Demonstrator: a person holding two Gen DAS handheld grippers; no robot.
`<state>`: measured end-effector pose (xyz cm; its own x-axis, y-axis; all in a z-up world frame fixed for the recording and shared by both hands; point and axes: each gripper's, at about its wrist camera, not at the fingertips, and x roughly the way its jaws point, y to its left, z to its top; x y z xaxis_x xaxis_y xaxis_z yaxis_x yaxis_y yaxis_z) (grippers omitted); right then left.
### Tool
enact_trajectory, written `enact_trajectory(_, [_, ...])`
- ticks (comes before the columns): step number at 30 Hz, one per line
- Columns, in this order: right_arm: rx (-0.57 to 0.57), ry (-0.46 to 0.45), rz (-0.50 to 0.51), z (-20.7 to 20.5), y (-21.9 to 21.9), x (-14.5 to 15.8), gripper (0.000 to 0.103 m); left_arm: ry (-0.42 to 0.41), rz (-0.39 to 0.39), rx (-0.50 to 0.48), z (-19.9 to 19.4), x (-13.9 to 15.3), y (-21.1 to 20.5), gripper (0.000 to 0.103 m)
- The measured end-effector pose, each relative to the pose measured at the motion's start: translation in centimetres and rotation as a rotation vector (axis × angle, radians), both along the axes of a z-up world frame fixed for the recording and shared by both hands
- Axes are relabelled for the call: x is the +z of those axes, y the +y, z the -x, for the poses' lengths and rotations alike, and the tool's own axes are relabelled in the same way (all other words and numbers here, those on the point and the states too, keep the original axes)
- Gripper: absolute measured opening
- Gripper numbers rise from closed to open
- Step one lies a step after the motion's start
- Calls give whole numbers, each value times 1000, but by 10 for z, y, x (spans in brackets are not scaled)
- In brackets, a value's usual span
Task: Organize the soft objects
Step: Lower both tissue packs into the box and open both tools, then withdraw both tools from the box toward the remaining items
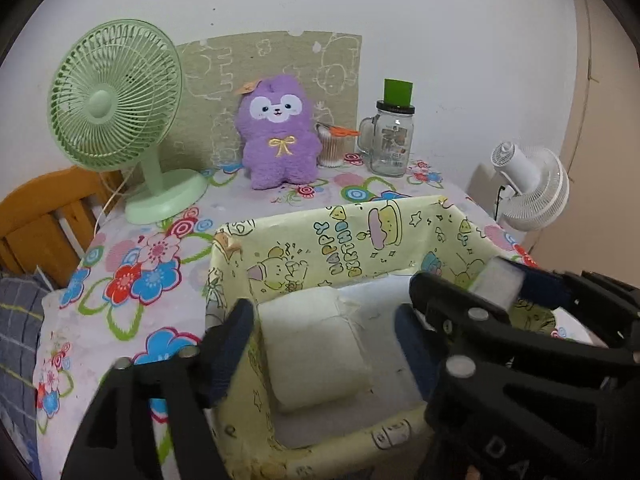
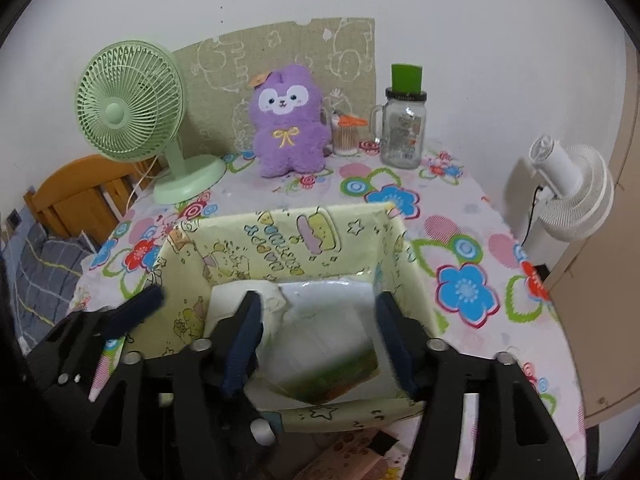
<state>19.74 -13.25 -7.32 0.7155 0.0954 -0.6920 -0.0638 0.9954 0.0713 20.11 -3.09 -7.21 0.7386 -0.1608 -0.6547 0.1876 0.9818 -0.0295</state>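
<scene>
Small room, white wall; table point(image 2: 460, 216) under a glossy floral cloth. At its near edge a yellow cartoon-print box point(image 2: 280, 236), thin crinkly walls, open top. Inside: white padded pack point(image 1: 316, 344), pillowy and square-edged, lying flat on the box floor; beside it a second soft pack point(image 2: 328, 344), blurred, green print. Left gripper point(image 1: 320, 344) spread wide around the white pack, not pressing. Right gripper point(image 2: 316, 344) apart, astride the second. Judged: release step; next, lift clear without snagging the walls. Purple plush point(image 2: 288, 120), fuzzy, upright at the back.
</scene>
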Motion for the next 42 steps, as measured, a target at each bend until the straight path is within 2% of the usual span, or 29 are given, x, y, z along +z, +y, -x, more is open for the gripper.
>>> enact_trajectory(1, [5,-10,0,2,-1,2,78,-11,9,-8,3,2,-1,99])
enact_trajectory(4, [11,-34,4,9,-4,8,86,-41,20,-12,14,10,-3,101])
enact_trajectory(9, [19,-57,-2,21,-5,15,87,-41,34,-2,25,17,-5,103])
enact_trajectory(15, [15,-78,4,39,-8,22,96,-65,35,34,41,24,-7,103])
enact_trajectory(22, [31,-118,13,57,-10,31,97,-76,64,57,60,34,-4,103])
enact_trajectory(25, [50,-125,15,63,-9,33,97,-86,46,69,66,36,-4,103])
enact_trajectory(31, [91,-148,-24,75,-11,36,97,-64,51,80,76,38,-5,103])
enact_trajectory(36, [54,-163,24,84,-11,40,97,-76,42,98,85,40,-5,103])
enact_trajectory(42, [40,-175,26,95,-17,40,97,-79,61,99,95,39,-4,103])
